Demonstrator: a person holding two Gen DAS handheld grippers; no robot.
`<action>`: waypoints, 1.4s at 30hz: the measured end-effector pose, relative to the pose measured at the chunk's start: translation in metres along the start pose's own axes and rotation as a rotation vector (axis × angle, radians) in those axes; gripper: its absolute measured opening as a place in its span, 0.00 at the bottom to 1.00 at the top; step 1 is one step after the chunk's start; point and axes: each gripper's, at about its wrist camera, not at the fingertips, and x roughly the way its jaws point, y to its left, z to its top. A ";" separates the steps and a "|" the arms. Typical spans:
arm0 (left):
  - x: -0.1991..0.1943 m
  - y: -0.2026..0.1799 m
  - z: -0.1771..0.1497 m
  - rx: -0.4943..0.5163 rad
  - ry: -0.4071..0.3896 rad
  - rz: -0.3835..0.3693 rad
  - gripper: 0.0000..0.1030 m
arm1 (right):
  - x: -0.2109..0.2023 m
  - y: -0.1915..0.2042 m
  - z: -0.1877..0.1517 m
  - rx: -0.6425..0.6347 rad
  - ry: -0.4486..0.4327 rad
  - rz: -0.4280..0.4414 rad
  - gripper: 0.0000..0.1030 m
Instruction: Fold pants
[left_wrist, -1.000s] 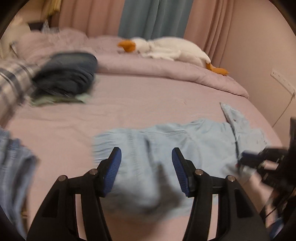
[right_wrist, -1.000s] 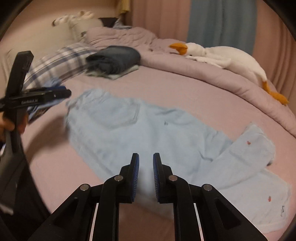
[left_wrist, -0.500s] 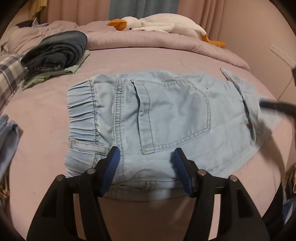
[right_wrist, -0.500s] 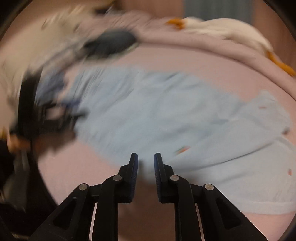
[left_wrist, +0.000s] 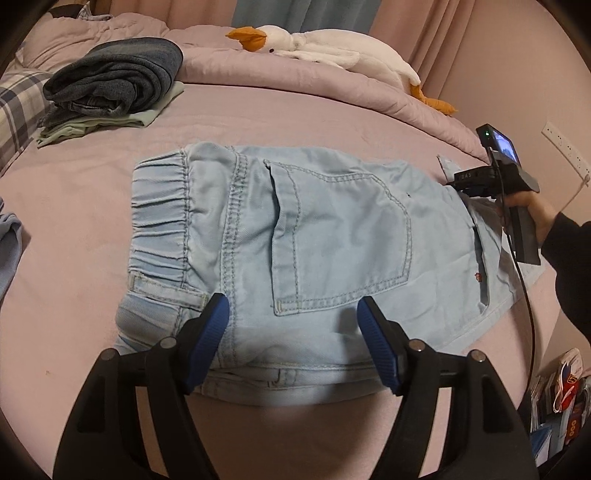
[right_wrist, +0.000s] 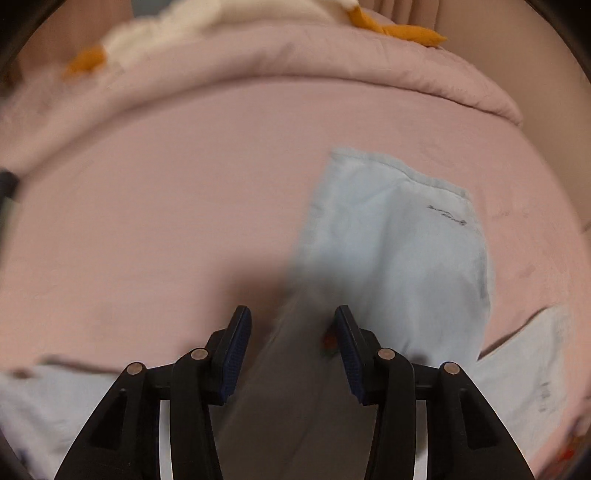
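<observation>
Light blue denim pants (left_wrist: 325, 243) lie flat on the pink bed, elastic waistband at the left, back pocket up. My left gripper (left_wrist: 293, 325) is open, its fingers over the near edge of the seat. My right gripper (right_wrist: 293, 325) is open over a pant leg (right_wrist: 399, 258) that runs away from it; the leg lies between the fingers. In the left wrist view the right gripper (left_wrist: 495, 184) shows at the far right over the legs, held by a hand.
A stack of folded dark jeans (left_wrist: 114, 81) lies at the back left. A white goose plush (left_wrist: 332, 48) lies on the rolled pink duvet (right_wrist: 295, 70). A plaid pillow (left_wrist: 14, 107) is at the left edge.
My left gripper came down close over the seat of the pants. My right gripper swung right to the pant leg and opened from nearly shut.
</observation>
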 end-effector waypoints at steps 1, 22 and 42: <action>0.000 0.000 0.000 -0.001 0.000 0.000 0.69 | 0.003 -0.001 -0.002 -0.012 -0.015 -0.009 0.44; 0.004 -0.007 0.007 -0.033 0.055 0.072 0.69 | -0.055 -0.252 -0.216 0.691 -0.265 0.388 0.14; 0.007 -0.016 0.009 -0.015 0.097 0.169 0.69 | -0.048 -0.311 -0.217 0.841 -0.292 0.465 0.03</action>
